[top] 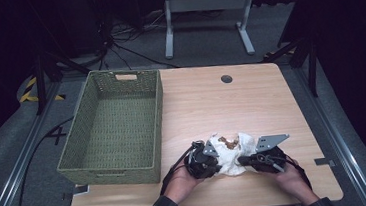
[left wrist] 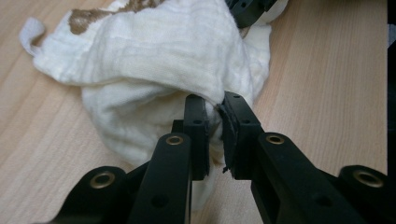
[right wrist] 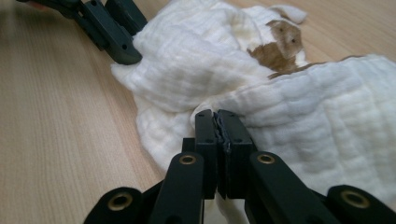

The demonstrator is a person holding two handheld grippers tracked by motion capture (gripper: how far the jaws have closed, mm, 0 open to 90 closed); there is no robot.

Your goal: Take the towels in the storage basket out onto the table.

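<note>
Basket [top: 112, 124] at 9 o'clock, likely drop target. Your left gripper [top: 211, 166] pinches cloth [top: 233, 151] at its 8 o'clock edge, fabric bunched between pads. Cloth sits crumpled at table's [top: 211, 100] near edge. Right gripper [top: 242, 161] clamped tight on 4 o'clock hem: two-point hold to spread or lift.

soft crinkled white cloth [left wrist: 154, 51], smooth matt wooden table [top: 251, 102], woven basket [top: 115, 126]
</note>
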